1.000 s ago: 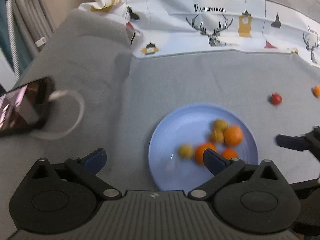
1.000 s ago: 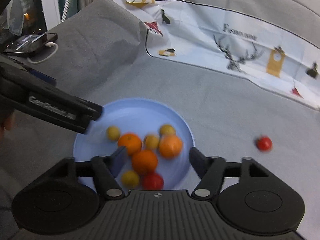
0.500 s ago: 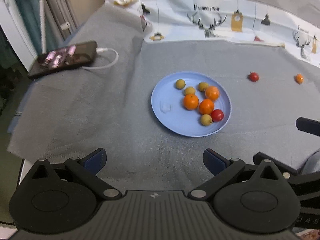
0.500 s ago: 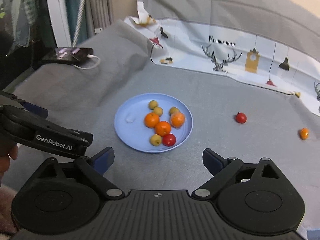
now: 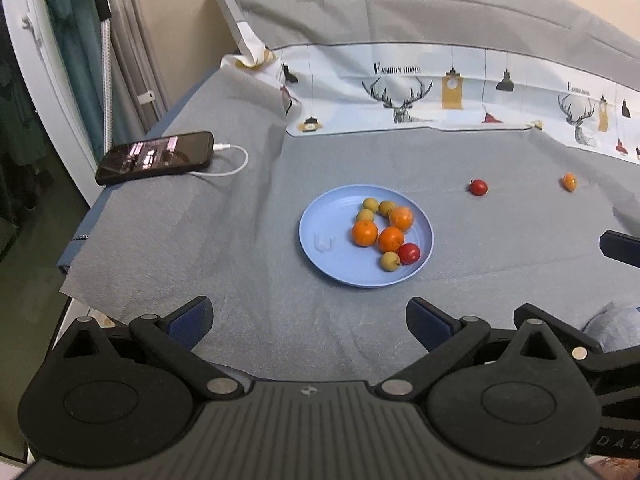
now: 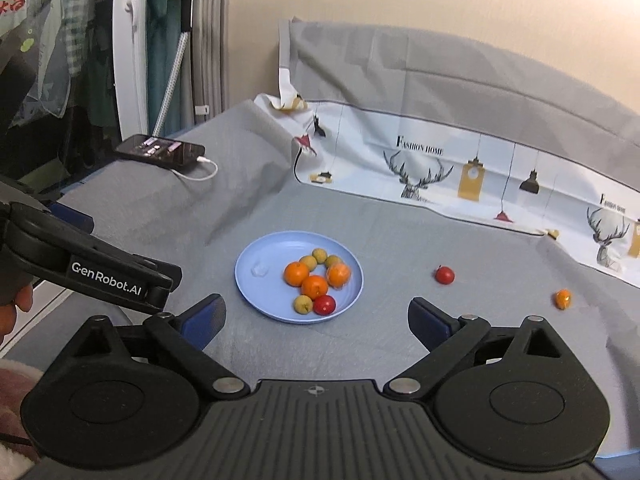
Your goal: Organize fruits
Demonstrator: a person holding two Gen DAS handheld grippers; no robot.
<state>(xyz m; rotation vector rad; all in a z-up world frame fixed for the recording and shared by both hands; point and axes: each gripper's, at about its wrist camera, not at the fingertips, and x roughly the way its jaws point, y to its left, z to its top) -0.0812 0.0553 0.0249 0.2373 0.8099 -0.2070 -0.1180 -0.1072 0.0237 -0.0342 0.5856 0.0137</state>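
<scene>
Right gripper (image 6: 316, 320) opening, empty, above grey cloth (image 6: 380, 344).

Grey cloth (image 5: 280, 320): bare between both grippers and the plate (image 5: 320, 248); clear run in. Plate: fruit crowds its right half, left half bare. Right of plate: open cloth, broken by a red fruit (image 5: 478, 187) and, well beyond, a small orange fruit (image 5: 569, 181). Far left: phone (image 5: 156, 157) with cable (image 5: 232, 160) near the edge. Back: raised printed cloth (image 5: 440, 92).
</scene>
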